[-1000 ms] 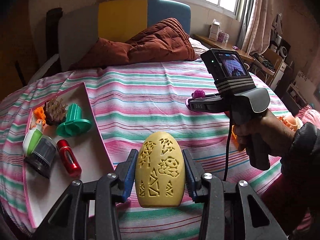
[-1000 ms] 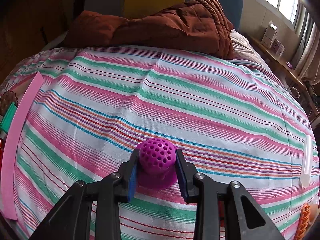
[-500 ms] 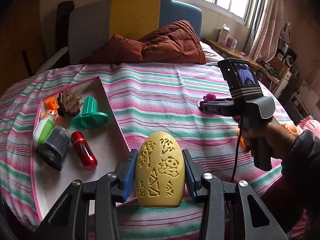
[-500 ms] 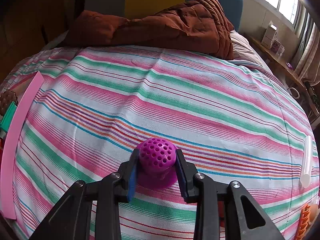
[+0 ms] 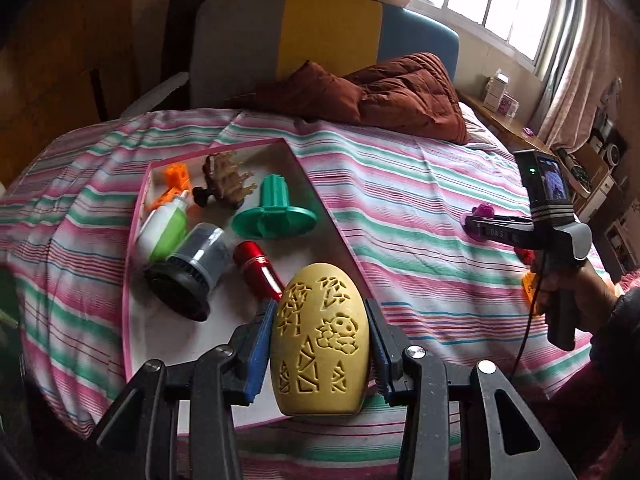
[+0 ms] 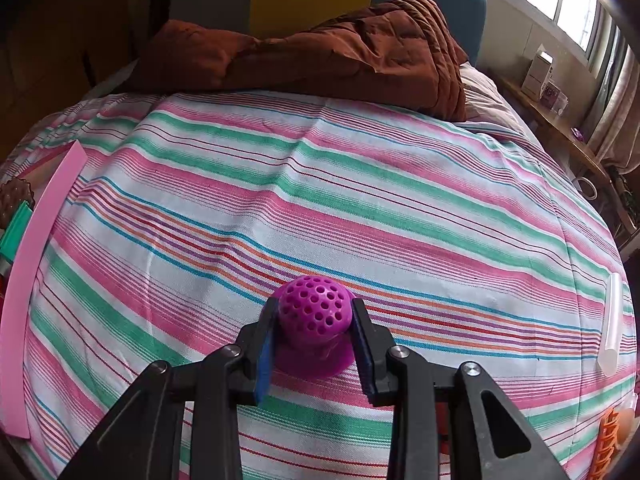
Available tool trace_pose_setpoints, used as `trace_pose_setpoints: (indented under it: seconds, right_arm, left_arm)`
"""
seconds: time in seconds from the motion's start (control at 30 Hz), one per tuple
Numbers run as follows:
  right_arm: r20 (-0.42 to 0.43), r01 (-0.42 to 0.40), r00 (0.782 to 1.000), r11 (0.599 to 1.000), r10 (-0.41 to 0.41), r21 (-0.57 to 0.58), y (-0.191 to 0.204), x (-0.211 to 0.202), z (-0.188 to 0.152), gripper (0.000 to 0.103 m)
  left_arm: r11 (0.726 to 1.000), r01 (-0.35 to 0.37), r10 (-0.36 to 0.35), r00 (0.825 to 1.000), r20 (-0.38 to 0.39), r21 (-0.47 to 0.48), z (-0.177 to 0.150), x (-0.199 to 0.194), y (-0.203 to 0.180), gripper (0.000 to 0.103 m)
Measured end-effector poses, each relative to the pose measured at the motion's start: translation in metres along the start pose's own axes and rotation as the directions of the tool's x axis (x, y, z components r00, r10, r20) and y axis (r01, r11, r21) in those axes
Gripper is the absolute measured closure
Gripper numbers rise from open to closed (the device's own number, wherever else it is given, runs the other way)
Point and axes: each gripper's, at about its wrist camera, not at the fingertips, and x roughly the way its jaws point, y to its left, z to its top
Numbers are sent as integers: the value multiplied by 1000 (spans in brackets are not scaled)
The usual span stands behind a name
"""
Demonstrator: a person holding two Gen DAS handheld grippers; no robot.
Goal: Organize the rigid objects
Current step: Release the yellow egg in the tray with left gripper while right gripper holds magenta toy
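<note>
My left gripper is shut on a yellow egg-shaped object with carved patterns, held upright over the near right corner of the pink-rimmed white tray. In the tray lie a red flashlight, a grey-black cylinder, a green-white bottle, a green flanged piece, a brown spiky toy and an orange piece. My right gripper is shut on a purple perforated ball-topped object resting on the striped bedspread; the same gripper shows at the right of the left wrist view.
A brown quilt lies at the head of the bed. A clear stick and an orange object sit at the right edge of the bedspread. The tray's pink rim runs along the left.
My left gripper has swung left with the yellow egg, from over the bedspread to over the tray's near right corner. The right gripper has stayed still on the purple object.
</note>
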Motion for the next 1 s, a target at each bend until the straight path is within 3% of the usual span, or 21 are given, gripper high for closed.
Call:
trace_pose_setpoints:
  seconds: [0.27, 0.47, 0.73, 0.9, 1.0]
  right_arm:
    - [1, 6, 1000, 1000, -6, -5, 0, 0, 1, 70]
    - [1, 6, 1000, 1000, -6, -6, 0, 0, 1, 70]
    - [1, 5, 1000, 1000, -5, -5, -1, 0, 1, 70]
    - [4, 12, 1000, 1000, -12, -8, 1, 0, 1, 70]
    - [8, 16, 1000, 1000, -16, -7, 1, -1, 0, 70]
  left_arm:
    - [987, -99, 92, 994, -60, -123, -15, 8, 63, 60]
    - [987, -118, 108, 990, -93, -111, -17, 21, 71, 59]
    - [974, -222, 220, 974, -52, -49, -9, 27, 67, 54]
    - [967, -253, 253, 967, 13, -4, -3, 18, 57, 53]
    - [972, -237, 237, 971, 35, -9, 0, 12, 52, 49]
